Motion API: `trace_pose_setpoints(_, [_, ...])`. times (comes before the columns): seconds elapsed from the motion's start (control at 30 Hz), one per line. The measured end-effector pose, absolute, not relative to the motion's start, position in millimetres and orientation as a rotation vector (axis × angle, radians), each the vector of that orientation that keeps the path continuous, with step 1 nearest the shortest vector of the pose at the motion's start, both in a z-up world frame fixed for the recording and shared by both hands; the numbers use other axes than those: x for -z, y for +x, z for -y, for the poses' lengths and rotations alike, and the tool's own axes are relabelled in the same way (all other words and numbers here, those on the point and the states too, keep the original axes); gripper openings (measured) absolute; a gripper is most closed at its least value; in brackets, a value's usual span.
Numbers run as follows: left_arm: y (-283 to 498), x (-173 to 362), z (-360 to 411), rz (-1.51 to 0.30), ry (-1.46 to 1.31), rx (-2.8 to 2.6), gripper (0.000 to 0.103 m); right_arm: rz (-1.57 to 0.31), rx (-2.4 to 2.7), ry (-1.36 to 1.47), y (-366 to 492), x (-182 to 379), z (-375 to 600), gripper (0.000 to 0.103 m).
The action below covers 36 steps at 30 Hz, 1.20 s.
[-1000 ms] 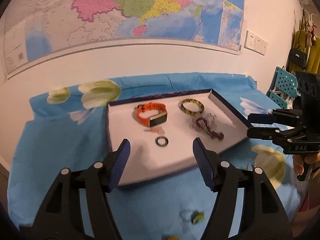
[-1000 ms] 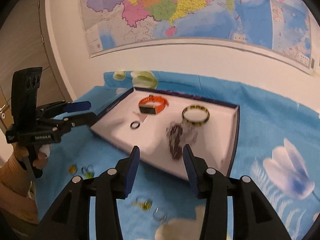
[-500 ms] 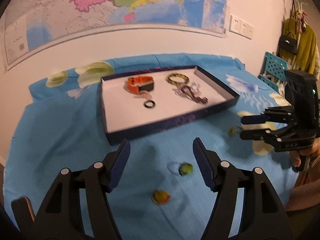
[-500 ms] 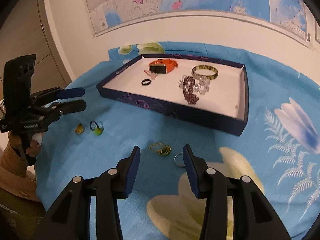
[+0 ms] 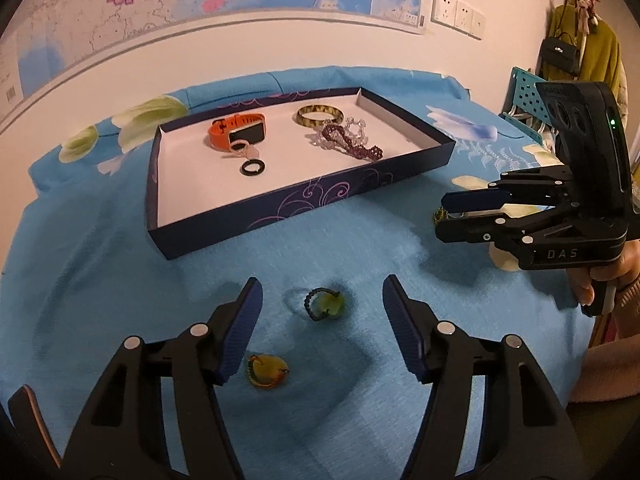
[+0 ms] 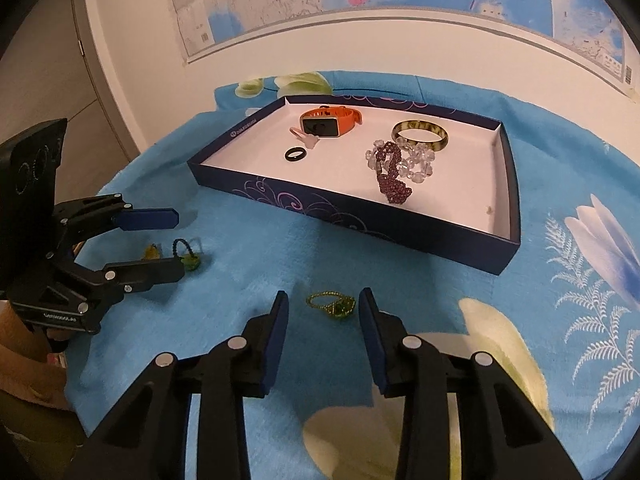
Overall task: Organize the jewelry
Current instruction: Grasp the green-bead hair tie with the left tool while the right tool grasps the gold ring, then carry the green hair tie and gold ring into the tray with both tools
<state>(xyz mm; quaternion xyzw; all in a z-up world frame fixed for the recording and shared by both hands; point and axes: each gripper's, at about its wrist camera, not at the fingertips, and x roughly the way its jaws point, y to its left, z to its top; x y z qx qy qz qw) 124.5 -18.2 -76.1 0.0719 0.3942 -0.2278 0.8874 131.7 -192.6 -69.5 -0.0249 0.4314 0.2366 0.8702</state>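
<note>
A dark blue tray (image 5: 304, 204) (image 6: 352, 212) on the blue flowered cloth holds an orange watch (image 5: 236, 132), a black ring (image 5: 253, 167), a bangle (image 5: 320, 114) and beaded bracelets (image 5: 348, 142). My left gripper (image 5: 322, 312) is open, its fingers either side of a green-stone beaded ring (image 5: 325, 305) on the cloth. A yellow ring (image 5: 267, 370) lies nearer, by the left finger. My right gripper (image 6: 323, 314) is open around a gold-green beaded ring (image 6: 332, 305). In the left wrist view the right gripper (image 5: 452, 216) hovers over that ring.
The cloth-covered table meets a white wall with a map behind the tray. A teal chair (image 5: 528, 96) and hanging bags (image 5: 560, 50) stand at the right. In the right wrist view the left gripper (image 6: 168, 240) sits at the left edge, by a door.
Both grippers have pulled back from the tray and dropped toward the cloth; each now straddles a loose ring. Both stay open.
</note>
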Motion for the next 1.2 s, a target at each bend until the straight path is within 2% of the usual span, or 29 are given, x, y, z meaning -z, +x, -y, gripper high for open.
trace_pose_setpoints(0.17, [131,83,18,-0.872,0.128,0.488,0.052,-0.922,-0.482,-0.061,137,73,191,0.029])
trace_pose_setpoints(0.2, [132,84,19,-0.881,0.127,0.489,0.046,-0.922,-0.480,-0.062,138,73,191,0.028])
trace_pose_setpoints(0.4, [132,87,21,-0.894,0.130,0.501,0.035,-0.924,-0.473,-0.065,137,74,191,0.022])
trace_pose_setpoints(0.6, [134,87,18,-0.897,0.110,0.495,0.014,-0.916,-0.467,-0.077,136,73,190,0.015])
trace_pose_setpoints(0.73, [133,85,16,-0.889,0.101,0.491,0.014,-0.904,-0.465,-0.070,134,71,192,0.011])
trace_pose_setpoints(1.2, [132,64,13,-0.815,0.081,0.493,0.014,-0.829,-0.477,0.004,132,47,203,0.011])
